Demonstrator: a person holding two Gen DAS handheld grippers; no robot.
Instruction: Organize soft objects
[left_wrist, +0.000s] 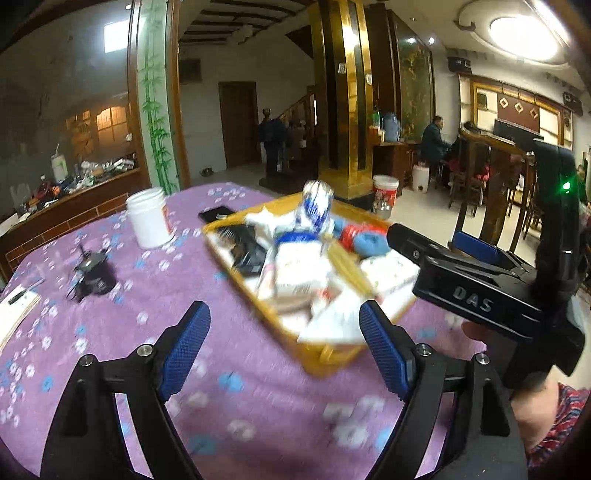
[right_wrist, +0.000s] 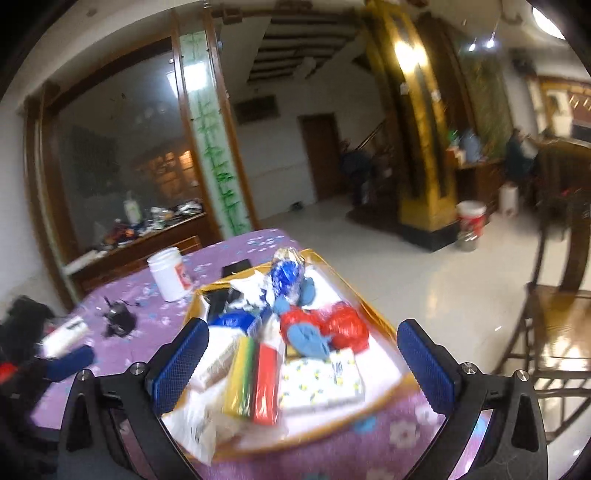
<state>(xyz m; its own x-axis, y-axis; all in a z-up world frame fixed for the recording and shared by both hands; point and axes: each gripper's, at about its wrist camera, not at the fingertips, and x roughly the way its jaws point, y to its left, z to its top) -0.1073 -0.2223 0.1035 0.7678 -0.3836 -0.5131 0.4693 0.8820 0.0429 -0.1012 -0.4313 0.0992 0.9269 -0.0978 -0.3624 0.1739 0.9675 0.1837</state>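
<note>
In the left wrist view, the left gripper (left_wrist: 284, 343) is seen spread wide with nothing between its pads, above the purple floral tablecloth (left_wrist: 122, 332). The yellow tray (left_wrist: 317, 354), piled with soft packets, lies just ahead. The right gripper (left_wrist: 436, 242) is seen beside it.

In the right wrist view, the right gripper (right_wrist: 303, 365) is spread, empty, over the tray (right_wrist: 332, 435); a white jar (right_wrist: 168, 273) stands behind.
</note>
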